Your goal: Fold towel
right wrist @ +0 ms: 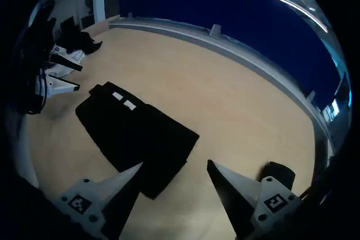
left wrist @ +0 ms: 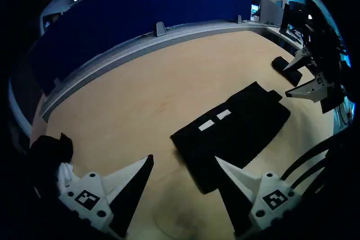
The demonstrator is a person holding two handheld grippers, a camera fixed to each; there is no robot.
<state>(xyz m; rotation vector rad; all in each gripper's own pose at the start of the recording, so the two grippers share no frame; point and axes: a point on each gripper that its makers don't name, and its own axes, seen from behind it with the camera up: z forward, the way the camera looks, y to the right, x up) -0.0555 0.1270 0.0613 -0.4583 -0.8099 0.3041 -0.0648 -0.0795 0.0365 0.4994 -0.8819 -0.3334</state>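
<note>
Office backdrop: blue partition (left wrist: 135, 15) behind a pale bench (left wrist: 148, 87). Black towel (left wrist: 238, 127) lies flat on the bench.

Left gripper (left wrist: 183, 158) hovers over the towel's near end, jaws wide apart, holding nothing. Right gripper (right wrist: 174, 163) hovers at the towel's opposite end, jaws just as wide, also empty.

Risks, my read:
- Black on black hides the edges, so a pinch could catch one layer or miss the corner. The fold then goes skewed.
- The bench looks slick. Dragging an end may slide the whole towel instead of folding it.
- The two ends could lift unevenly, giving a twisted, bunched fold.
- Small dark lump (left wrist: 285, 69) sits just past the towel on the right gripper's side. I can't tell what it is, and a sweep could snag it.

Materials:
- Bench: smooth matte wood grain, curved far edge.
- Towel: soft, light-absorbing, oblong. Its stepped outline hints at layers.
- Fingers: rigid white plastic tapered to points, with dark inner faces.
- Two small white tags (left wrist: 215, 120) lie on the towel's top face.
</note>
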